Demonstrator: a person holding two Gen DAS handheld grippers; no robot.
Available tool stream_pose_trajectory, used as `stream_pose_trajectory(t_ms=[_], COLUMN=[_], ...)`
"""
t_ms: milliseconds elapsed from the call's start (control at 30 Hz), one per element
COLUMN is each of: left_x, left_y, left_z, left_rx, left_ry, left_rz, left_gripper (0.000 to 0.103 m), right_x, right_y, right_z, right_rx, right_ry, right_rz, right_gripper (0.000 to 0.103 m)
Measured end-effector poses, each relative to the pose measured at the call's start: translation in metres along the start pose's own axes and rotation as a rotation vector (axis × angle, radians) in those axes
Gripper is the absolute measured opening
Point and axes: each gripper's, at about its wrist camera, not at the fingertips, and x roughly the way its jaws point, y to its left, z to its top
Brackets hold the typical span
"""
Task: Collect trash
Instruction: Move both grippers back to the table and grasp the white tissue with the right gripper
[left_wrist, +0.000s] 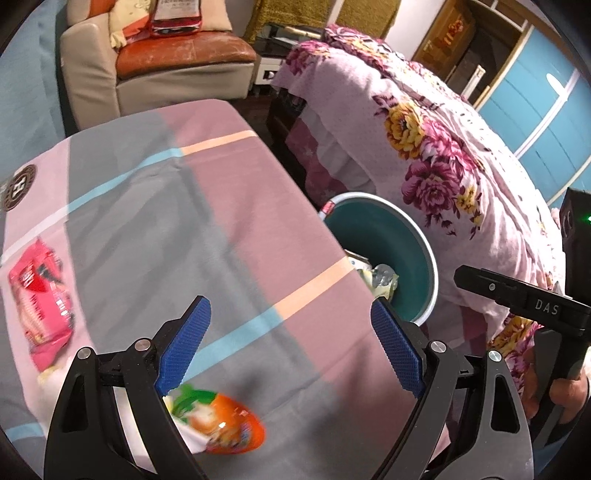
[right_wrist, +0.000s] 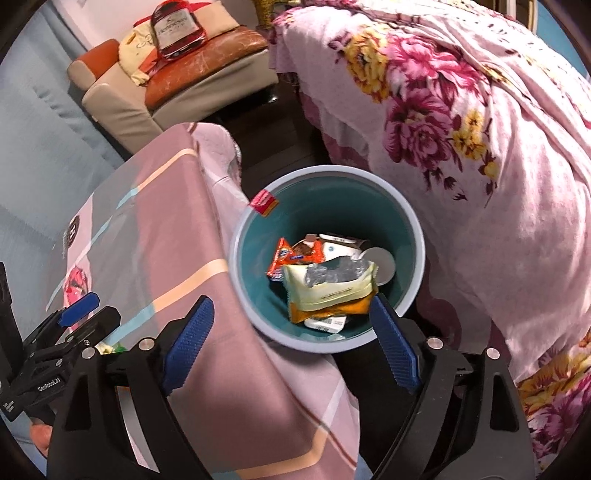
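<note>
The left gripper (left_wrist: 291, 347) is held above the table (left_wrist: 229, 206) with its jaws spread wide and nothing gripped. An orange wrapper (left_wrist: 221, 424) lies on the cloth just beneath its left finger; a pink packet (left_wrist: 42, 299) lies well apart, toward the table's left edge. The right gripper (right_wrist: 291, 343) is positioned over the bin (right_wrist: 413, 225), jaws likewise spread wide and empty. The bin stands on the floor between the table and the bed (right_wrist: 480, 129). Wrappers (right_wrist: 325, 284) are piled inside the bin.
</note>
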Motion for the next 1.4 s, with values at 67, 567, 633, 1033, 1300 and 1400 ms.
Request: stream_pose_trajectory(t_ms=[67, 567, 633, 1033, 1300, 1400], left_x=[-0.009, -0.067, -0.070, -0.089, -0.101, -0.100], left_y=[0.009, 0.105, 0.116, 0.195, 0.247, 0.258], left_z=[-0.004, -0.046, -0.054, -0.092, -0.106, -0.109], left_rx=[-0.014, -0.160, -0.175, -0.309, -0.412, -0.434], left_ry=[-0.008, -0.066, -0.062, -0.072, -0.087, -0.084], left_rz=[0.006, 0.102, 0.110, 0.160, 0.187, 0.192], left_gripper=[0.089, 0.092, 0.093, 0.093, 0.093, 0.093], right_x=[-0.002, -0.007, -0.003, 0.020, 0.052, 0.066], right_y=[0.009, 0.098, 0.110, 0.210, 0.283, 0.298], right_z=[-0.003, -0.037, -0.045, -0.082, -0.106, -0.112], right_rx=[-0.015, -0.198, -0.229, -0.493, -0.744, -0.789], right_ry=[0.004, 0.050, 0.069, 0.142, 0.139, 0.143], right_rz=[0.003, 0.030, 0.034, 0.072, 0.083, 0.084], right_gripper=[0.082, 0.082, 0.082, 0.082, 0.082, 0.069])
